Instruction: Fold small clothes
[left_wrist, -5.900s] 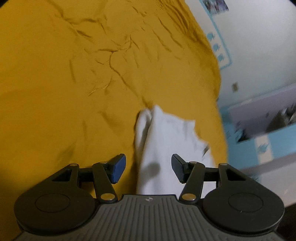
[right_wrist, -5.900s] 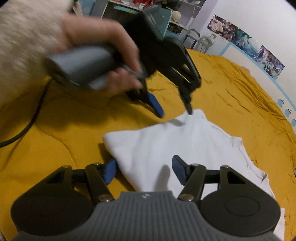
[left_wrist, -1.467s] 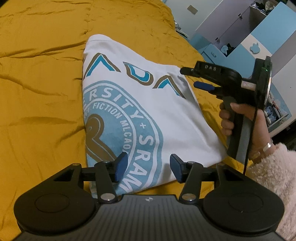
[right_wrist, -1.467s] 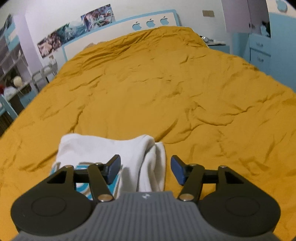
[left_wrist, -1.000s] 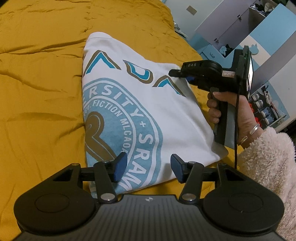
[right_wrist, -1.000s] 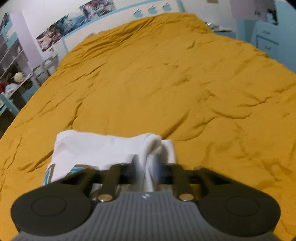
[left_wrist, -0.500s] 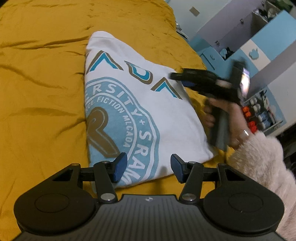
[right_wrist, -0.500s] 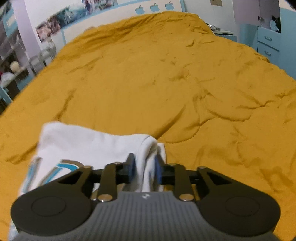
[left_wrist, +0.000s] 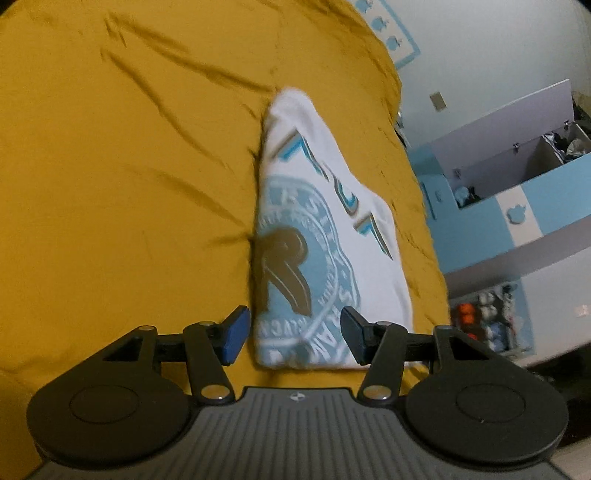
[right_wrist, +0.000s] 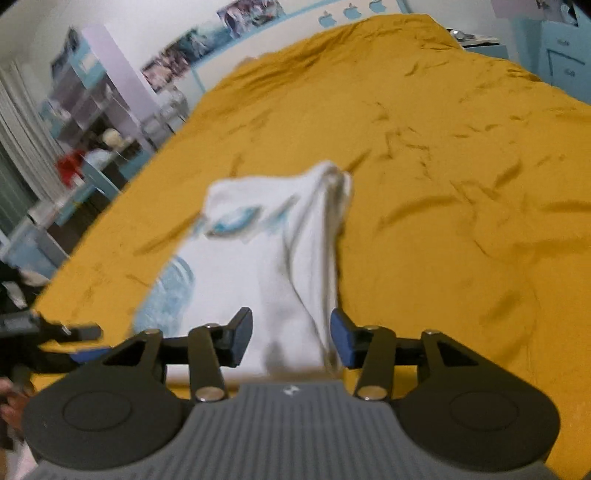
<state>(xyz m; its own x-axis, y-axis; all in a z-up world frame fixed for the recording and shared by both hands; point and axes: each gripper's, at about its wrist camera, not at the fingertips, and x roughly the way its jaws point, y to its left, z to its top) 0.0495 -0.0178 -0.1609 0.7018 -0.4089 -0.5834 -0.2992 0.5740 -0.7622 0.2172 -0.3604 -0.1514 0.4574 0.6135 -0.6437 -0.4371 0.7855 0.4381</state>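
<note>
A folded white T-shirt (left_wrist: 325, 236) with a blue and brown round print lies on the yellow bedspread (left_wrist: 129, 184). My left gripper (left_wrist: 293, 334) is open and empty, with the shirt's near edge between its blue pads. In the right wrist view the same shirt (right_wrist: 280, 251) lies bunched along its right edge. My right gripper (right_wrist: 291, 338) is open over the shirt's near end, with the fabric between the pads but not clamped. The left gripper (right_wrist: 55, 343) shows at the lower left of the right wrist view.
The bed's right edge drops off toward blue and white cabinets (left_wrist: 517, 192) and shelves. A shelf unit and desk (right_wrist: 85, 122) stand left of the bed. Posters (right_wrist: 207, 40) hang on the far wall. Wrinkled bedspread (right_wrist: 461, 166) stretches beyond the shirt.
My right gripper, shut on the shirt's bunched edge half a second ago, has opened and drawn back. The left view has swung, and the right gripper no longer shows in it.
</note>
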